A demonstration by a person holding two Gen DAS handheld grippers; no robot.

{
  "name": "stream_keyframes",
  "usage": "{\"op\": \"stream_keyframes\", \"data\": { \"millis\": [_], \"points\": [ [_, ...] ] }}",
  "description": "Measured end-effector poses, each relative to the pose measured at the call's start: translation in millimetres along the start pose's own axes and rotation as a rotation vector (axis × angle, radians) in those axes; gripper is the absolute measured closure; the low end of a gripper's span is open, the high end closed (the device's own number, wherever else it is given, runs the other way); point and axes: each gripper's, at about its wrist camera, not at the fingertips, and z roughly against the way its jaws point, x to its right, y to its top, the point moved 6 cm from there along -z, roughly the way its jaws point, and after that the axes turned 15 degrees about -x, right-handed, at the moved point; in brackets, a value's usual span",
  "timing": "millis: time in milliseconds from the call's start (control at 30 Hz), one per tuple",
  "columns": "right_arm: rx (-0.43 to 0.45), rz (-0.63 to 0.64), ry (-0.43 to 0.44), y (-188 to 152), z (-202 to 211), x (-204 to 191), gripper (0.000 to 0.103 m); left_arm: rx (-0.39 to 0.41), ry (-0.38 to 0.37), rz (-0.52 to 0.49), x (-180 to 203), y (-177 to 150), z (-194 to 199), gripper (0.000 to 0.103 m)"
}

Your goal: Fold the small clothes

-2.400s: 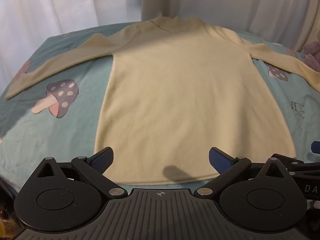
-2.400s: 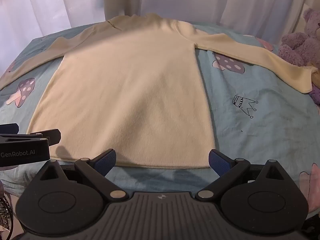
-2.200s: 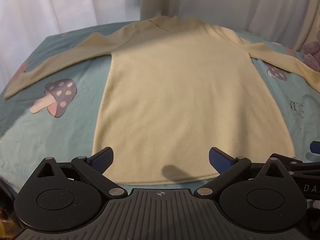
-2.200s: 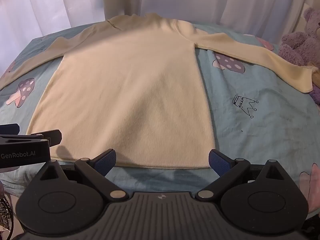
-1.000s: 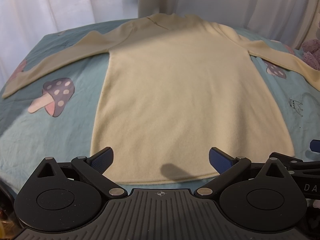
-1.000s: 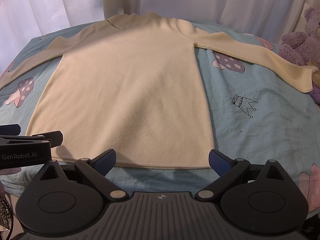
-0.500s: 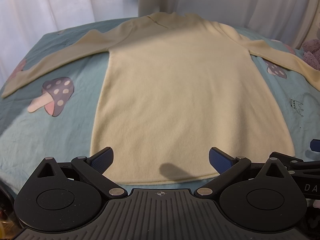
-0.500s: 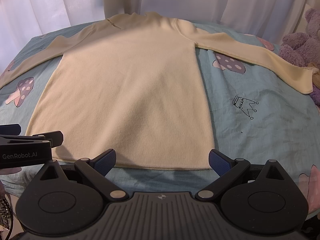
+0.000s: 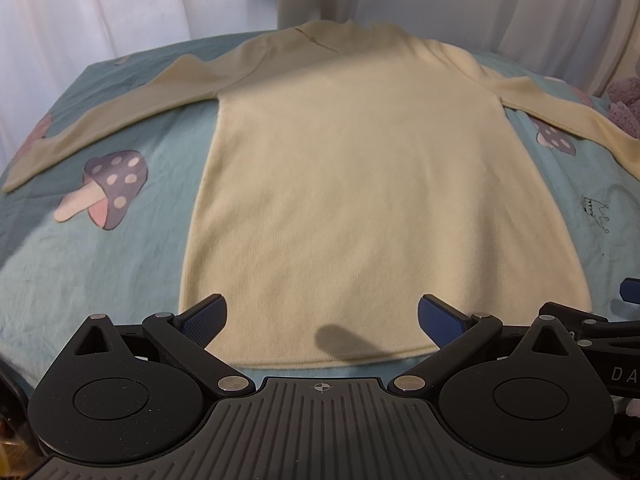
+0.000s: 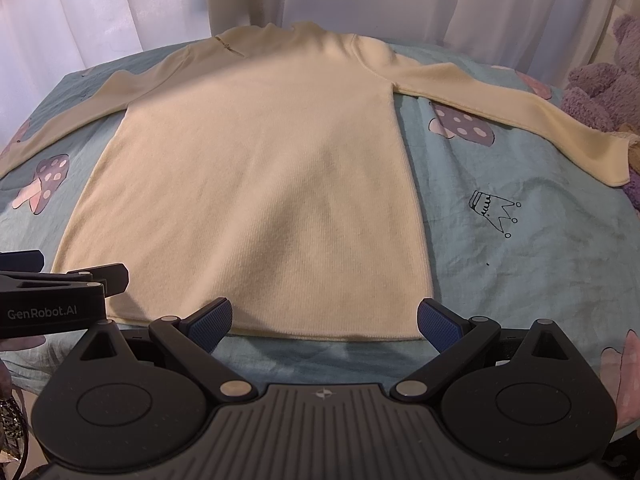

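A cream long-sleeved knit top (image 9: 360, 184) is lying flat and face up on a teal bedsheet (image 9: 100, 264) printed with mushrooms and a small crown, its neck pointing toward the white curtains (image 9: 120, 8) at the far side and its hem running along the near edge of the bed. Both sleeves are stretching out sideways — the left one (image 9: 100, 120) is angling down toward the sheet's left edge, the right one (image 10: 520, 112) is reaching toward a purple plush toy (image 10: 600, 88) sitting at the right edge. The left gripper (image 9: 320, 318) is hovering just over the hem with its blue-padded fingers (image 9: 204, 314) spread wide and nothing between them, and it is casting a small dark shadow on the fabric near the hem. The right gripper (image 10: 324, 320) is hanging just short of the hem's right portion, its jaws likewise released and gripping nothing — its blue pads (image 10: 438, 326) are framing the hem's right corner area. In the right wrist view, the left gripper's black body is showing at the left edge, beside the hem's left corner.
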Motion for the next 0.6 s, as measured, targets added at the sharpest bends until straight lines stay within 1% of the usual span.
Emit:
{"op": "stream_keyframes", "data": {
  "millis": [600],
  "points": [
    [-0.004,-0.011,0.011,-0.3,-1.3,2.0,0.004,-0.008,-0.003,0.001,-0.2,-0.7,-1.9,0.0]
  ]
}}
